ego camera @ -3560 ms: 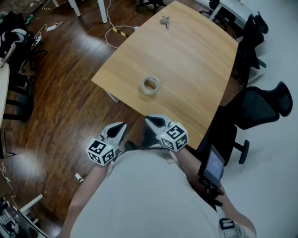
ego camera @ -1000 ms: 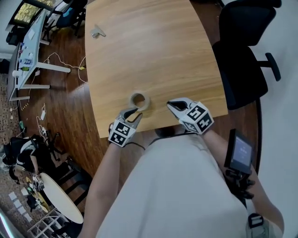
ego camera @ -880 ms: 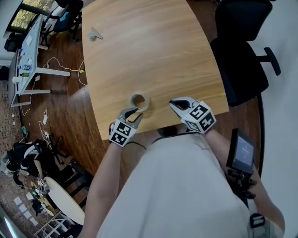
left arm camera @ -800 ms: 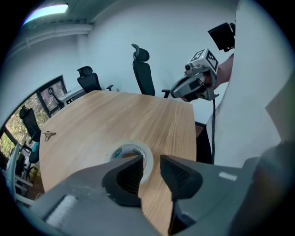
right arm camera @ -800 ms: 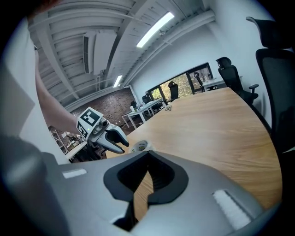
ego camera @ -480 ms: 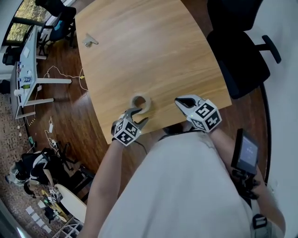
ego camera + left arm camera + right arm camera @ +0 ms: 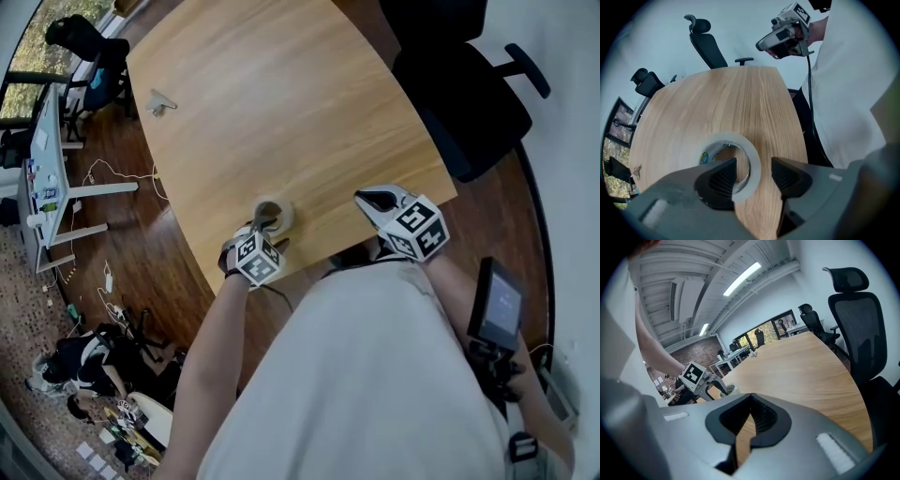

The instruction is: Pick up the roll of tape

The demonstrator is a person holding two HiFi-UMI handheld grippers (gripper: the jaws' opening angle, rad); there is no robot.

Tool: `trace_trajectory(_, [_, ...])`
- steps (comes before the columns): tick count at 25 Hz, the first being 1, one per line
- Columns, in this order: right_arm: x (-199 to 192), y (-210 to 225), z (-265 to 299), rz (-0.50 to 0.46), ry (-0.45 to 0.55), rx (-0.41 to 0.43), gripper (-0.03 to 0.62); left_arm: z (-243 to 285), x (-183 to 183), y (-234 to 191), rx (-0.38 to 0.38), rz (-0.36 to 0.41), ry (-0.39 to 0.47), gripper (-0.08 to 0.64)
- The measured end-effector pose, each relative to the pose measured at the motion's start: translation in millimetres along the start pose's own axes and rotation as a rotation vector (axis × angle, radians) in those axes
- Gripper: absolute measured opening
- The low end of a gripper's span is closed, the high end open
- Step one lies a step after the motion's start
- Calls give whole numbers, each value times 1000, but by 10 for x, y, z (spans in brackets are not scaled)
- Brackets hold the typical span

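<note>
The roll of tape [image 7: 275, 212] lies flat near the front edge of the wooden table [image 7: 281, 103]. My left gripper [image 7: 265, 228] points steeply down onto it. In the left gripper view the roll [image 7: 753, 159] has one side of its ring between the jaws: the left jaw sits over the hole, the right jaw outside. The left gripper [image 7: 753, 169] is opening, and a gap shows between the right pad and the roll. My right gripper [image 7: 373, 198] hovers over the table's front right, shut and empty; in its own view the right gripper [image 7: 750, 397] looks across the tabletop.
A small metal object [image 7: 159, 100] lies at the table's far left. A black office chair [image 7: 459, 84] stands to the right of the table, seen as the chair [image 7: 855, 324] in the right gripper view. Cables and desks [image 7: 56, 169] crowd the floor on the left.
The left gripper has dropped onto the roll, rolled its wrist and spread its jaws across one side of the ring. The right gripper has drifted slightly right over the table edge.
</note>
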State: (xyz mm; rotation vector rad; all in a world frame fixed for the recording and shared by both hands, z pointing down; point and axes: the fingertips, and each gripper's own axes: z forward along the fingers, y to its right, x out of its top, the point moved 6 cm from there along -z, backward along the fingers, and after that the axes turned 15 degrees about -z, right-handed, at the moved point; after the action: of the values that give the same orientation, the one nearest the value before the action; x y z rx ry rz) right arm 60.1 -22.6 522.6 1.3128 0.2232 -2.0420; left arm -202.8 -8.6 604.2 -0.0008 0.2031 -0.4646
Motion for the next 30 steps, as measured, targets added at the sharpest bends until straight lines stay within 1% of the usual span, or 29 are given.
trace_trajectory(2, [-28, 17, -6, 5, 1, -2, 6, 54, 16, 20, 6, 25, -27, 235])
trace_trajectory(5, [-87, 37, 12, -2, 4, 10, 5, 184, 42, 59, 41, 74, -66, 225])
trace_trajectory(8, [-63, 34, 70, -17, 6, 34, 6, 260, 66, 74, 51, 75, -88, 203])
trace_trajectory(11, [4, 22, 128, -30, 6, 56, 6, 302, 15, 48, 72, 75, -107, 144])
trace_trajectory(14, [33, 33, 147, -36, 5, 71, 6, 338, -24, 44, 81, 82, -137, 143])
trace_trajectory(18, [42, 47, 189, -35, -10, 75, 6, 368, -32, 35, 78, 92, -143, 126])
trace_trajectory(22, [100, 56, 287, -35, -8, 93, 6, 325, -91, -37, 90, 99, -169, 115])
trace_trajectory(24, [88, 90, 266, -37, -16, 102, 6, 348, -67, 16, 86, 108, -178, 116])
trace_trajectory(27, [92, 192, 318, -45, -20, 119, 6, 414, -27, 15, 76, 141, -207, 117])
trace_trajectory(30, [128, 282, 388, -58, -20, 142, 6, 452, 3, -25, 67, 134, -230, 112])
